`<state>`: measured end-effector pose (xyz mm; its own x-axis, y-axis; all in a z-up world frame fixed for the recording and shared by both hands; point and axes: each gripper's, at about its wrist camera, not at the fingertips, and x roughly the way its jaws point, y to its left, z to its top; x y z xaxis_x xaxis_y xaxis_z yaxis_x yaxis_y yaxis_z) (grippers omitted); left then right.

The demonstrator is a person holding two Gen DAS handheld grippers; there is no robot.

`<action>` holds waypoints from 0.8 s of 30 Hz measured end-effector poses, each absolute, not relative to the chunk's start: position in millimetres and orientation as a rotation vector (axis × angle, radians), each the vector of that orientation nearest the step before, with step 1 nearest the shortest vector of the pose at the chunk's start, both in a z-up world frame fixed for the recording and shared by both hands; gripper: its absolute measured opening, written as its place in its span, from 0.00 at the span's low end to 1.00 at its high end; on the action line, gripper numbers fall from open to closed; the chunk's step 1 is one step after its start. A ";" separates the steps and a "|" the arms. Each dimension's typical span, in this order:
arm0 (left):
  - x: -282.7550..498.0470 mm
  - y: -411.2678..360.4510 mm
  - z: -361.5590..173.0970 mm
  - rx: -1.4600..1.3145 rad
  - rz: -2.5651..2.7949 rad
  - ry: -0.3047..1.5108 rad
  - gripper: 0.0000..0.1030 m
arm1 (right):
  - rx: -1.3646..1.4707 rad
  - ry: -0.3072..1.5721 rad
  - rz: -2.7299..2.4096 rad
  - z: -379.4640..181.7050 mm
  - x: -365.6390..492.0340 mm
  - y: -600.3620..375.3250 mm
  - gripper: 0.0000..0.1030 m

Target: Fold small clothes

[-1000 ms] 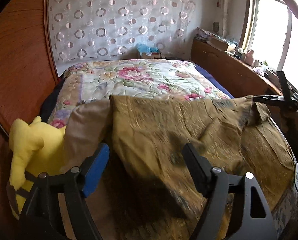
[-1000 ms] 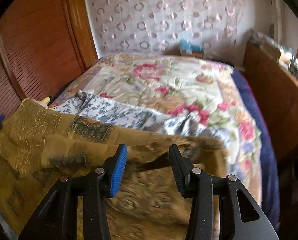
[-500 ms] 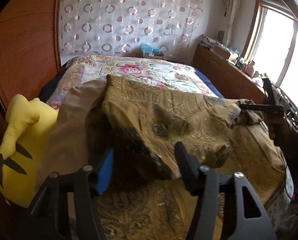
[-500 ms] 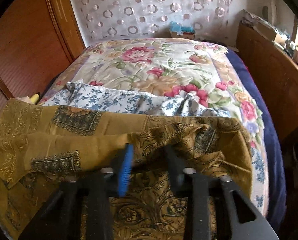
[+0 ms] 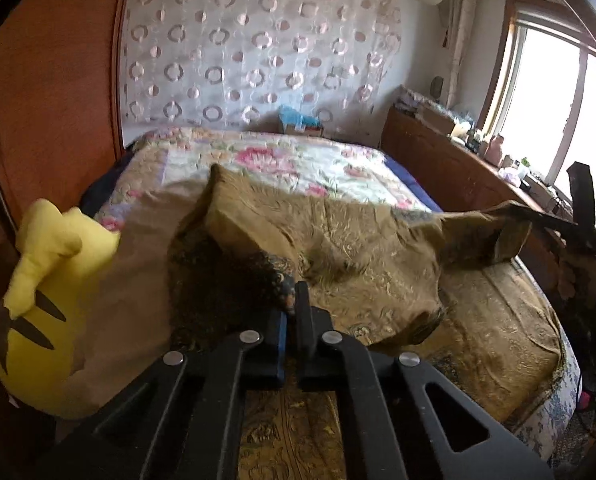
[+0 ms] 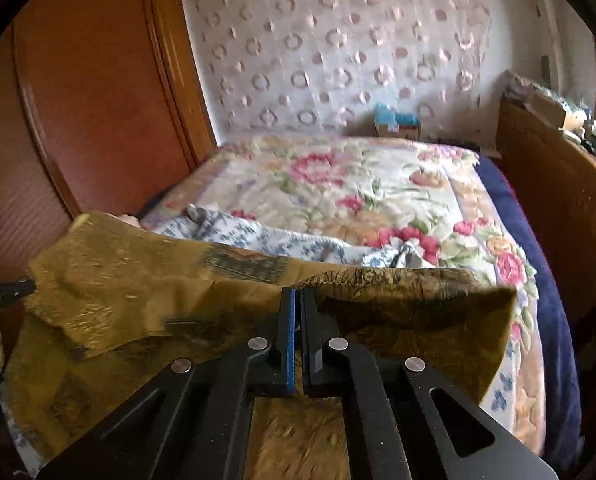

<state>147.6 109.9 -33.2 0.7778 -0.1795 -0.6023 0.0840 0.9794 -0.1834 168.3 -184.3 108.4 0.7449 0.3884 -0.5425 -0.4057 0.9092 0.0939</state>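
Yellow plush toy (image 5: 37, 300) sits at the far left beside the bed's floral quilt (image 5: 298, 168). Next to it, the left gripper (image 5: 293, 300) is clamped tight on an edge of the golden-brown patterned garment (image 5: 358, 248), which is lifted above the quilt. Further right, the right gripper (image 6: 297, 300) pinches the garment's opposite edge, near a blue-and-white floral cloth (image 6: 257, 236)

Left hand-held gripper (image 5: 295, 300) pinching olive garment (image 5: 338, 248)
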 end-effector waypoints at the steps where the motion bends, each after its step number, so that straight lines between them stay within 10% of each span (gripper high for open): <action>1: 141.7 111.5 -29.1 -0.148 -0.139 0.650 0.03 | -0.025 0.572 0.439 110.0 158.1 -187.7 0.02; 18: 95.5 128.5 -45.7 -0.163 -0.120 0.695 0.07 | -0.053 0.674 0.428 23.0 -14.8 -240.1 0.10; 21: 91.8 128.0 -55.9 -0.173 -0.123 0.720 0.27 | -0.067 0.684 0.393 7.9 -18.8 -253.8 0.35; 24: 85.7 124.8 -63.6 -0.181 -0.135 0.730 0.40 | -0.019 0.646 0.383 9.4 -18.8 -273.7 0.36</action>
<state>85.7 124.8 -63.6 0.7373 -0.1854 -0.6497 0.0595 0.9757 -0.2110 -18.8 -273.7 9.4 0.7309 0.3416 -0.5908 -0.3536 0.9300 0.1003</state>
